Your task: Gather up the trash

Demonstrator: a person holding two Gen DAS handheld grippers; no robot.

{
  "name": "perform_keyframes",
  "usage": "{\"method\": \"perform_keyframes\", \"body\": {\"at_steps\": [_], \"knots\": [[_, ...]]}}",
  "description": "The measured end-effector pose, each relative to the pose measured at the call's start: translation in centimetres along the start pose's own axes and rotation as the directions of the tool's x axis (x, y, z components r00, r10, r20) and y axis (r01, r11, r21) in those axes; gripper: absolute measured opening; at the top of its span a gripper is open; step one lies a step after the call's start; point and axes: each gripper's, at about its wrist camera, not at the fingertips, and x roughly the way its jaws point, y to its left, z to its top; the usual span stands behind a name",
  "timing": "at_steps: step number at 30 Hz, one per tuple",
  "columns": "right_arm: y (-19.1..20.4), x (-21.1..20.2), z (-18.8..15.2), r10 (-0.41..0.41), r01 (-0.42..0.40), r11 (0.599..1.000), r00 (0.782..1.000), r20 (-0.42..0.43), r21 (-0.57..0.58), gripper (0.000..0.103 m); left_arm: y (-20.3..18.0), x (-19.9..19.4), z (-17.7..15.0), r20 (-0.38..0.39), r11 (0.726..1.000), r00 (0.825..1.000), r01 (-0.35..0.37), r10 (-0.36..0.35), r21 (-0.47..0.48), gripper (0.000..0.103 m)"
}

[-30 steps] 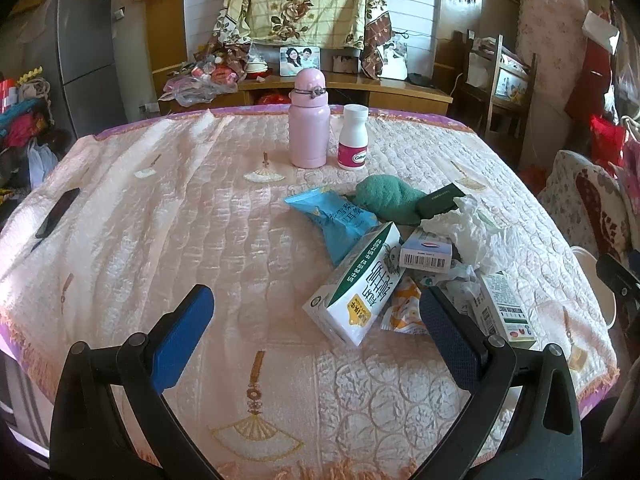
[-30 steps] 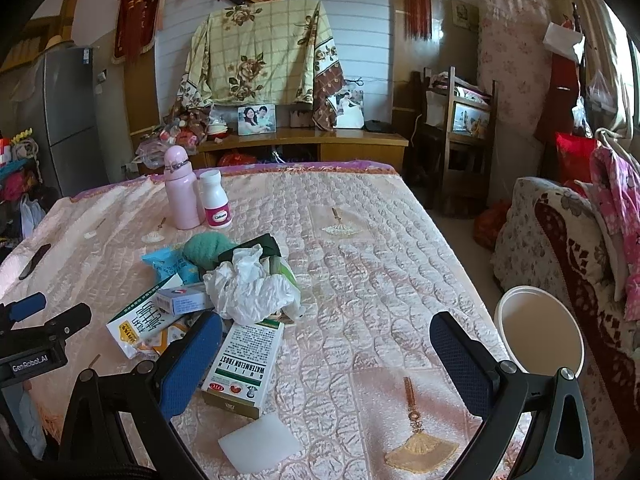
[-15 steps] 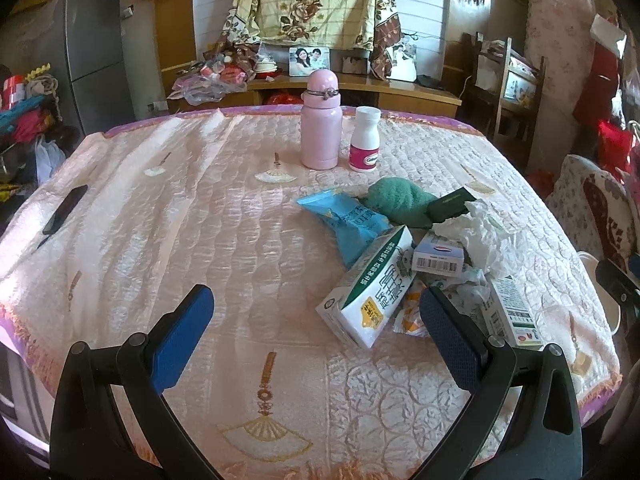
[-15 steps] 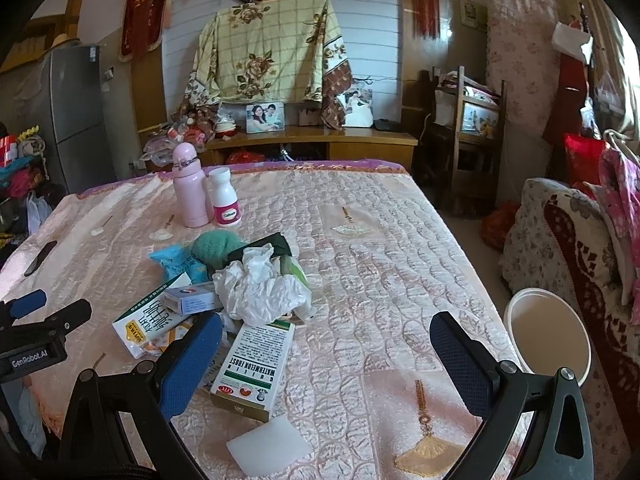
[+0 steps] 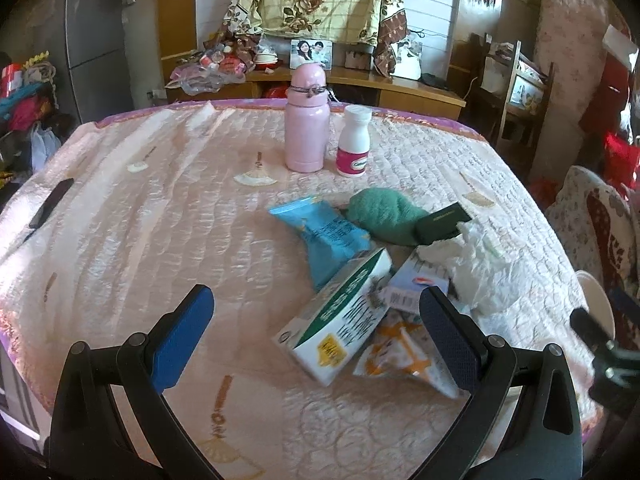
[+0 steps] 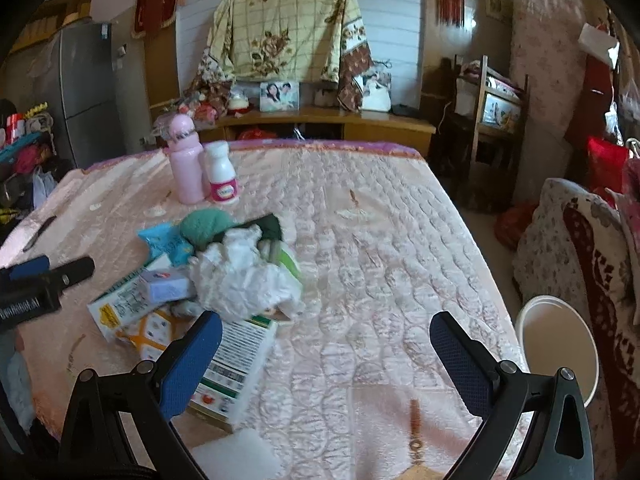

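While both claws hang over the near edge of the quilted table (image 5: 132, 216), nothing is picked up yet, so I judge this as the approach step, pre-grasp. Left gripper (image 5: 316, 336): jaws spread wide, empty, pads either side of the green-white carton (image 5: 340, 316) but above it, not touching as far as I can tell. Right gripper (image 6: 326, 356): also wide open, empty; its left pad overlaps the striped box (image 6: 232, 368) in view, contact unclear.

Trash pile sits centre-right of table, near the edge: blue snack bag (image 5: 324, 236), small pale box (image 5: 416, 284) leaning on the carton, orange-white wrapper (image 5: 404, 356) partly under it, crumpled white tissue (image 6: 244, 280) on top towards the back. Green cloth (image 5: 380, 216) and dark case (image 5: 440, 222) behind; prob not trash, can't say.

White bin (image 6: 556, 352) is on the floor off the table's right side, open top.

Next move, my call: drop left claw onto carton, close across its narrow faces. Carton looks rigid; wrapper and tissue look limp, will need a pinch.

Pink bottle (image 5: 306, 120) and pill bottle (image 5: 354, 142) stand upright, well back. Leave them.
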Motion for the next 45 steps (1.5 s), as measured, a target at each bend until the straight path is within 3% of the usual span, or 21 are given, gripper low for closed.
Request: {"method": "perform_keyframes", "body": {"at_steps": [6,8,10,14,20,25,29,37,45], "knots": [[-1.2,-1.3,-0.4,-0.040,0.040,0.999,0.999,-0.032,0.027,0.103,-0.7,-1.2,0.1,0.044,0.999,0.998,0.038,-0.039,0.020,0.102],[-1.0,-2.1,-0.9,-0.079,0.079,0.997,0.997,-0.028,0.009,0.103,-0.4,-1.7,-0.3,0.051,1.000,0.998,0.021,-0.022,0.011,0.102],[-0.7,-2.8,-1.2,-0.053,0.054,0.998,0.997,-0.051,0.013,0.103,0.2,-2.2,-0.9,0.032,0.998,0.997,0.065,-0.065,-0.016,0.102],[0.2,-4.5,-1.3,-0.086,0.086,0.996,0.996,-0.009,-0.002,0.103,0.7,-3.0,-1.0,0.029,0.999,0.998,0.048,-0.048,0.012,0.102],[2.4,-4.8,-0.4,-0.025,0.024,0.999,0.999,0.034,0.021,0.103,2.4,-5.3,-0.8,0.094,1.000,0.996,-0.007,0.005,0.022,0.102],[4.0,-5.3,0.2,0.013,-0.013,1.000,0.997,0.069,-0.006,0.103,4.4,-5.4,-0.5,0.074,0.999,0.997,-0.015,0.018,-0.034,0.102],[4.0,-5.4,0.0,0.014,-0.013,1.000,0.997,0.070,-0.008,0.103,4.2,-5.6,-0.4,0.083,0.999,0.996,-0.032,0.033,-0.013,0.102],[2.9,-5.2,0.1,0.023,-0.025,0.999,0.999,0.048,0.029,0.103,3.3,-7.0,0.0,0.137,0.999,0.991,-0.009,0.004,0.031,0.102],[3.1,-5.8,0.2,0.022,-0.024,1.000,0.998,0.061,0.021,0.103,3.5,-6.9,-0.1,0.121,1.000,0.993,0.008,-0.011,0.023,0.102]]}}
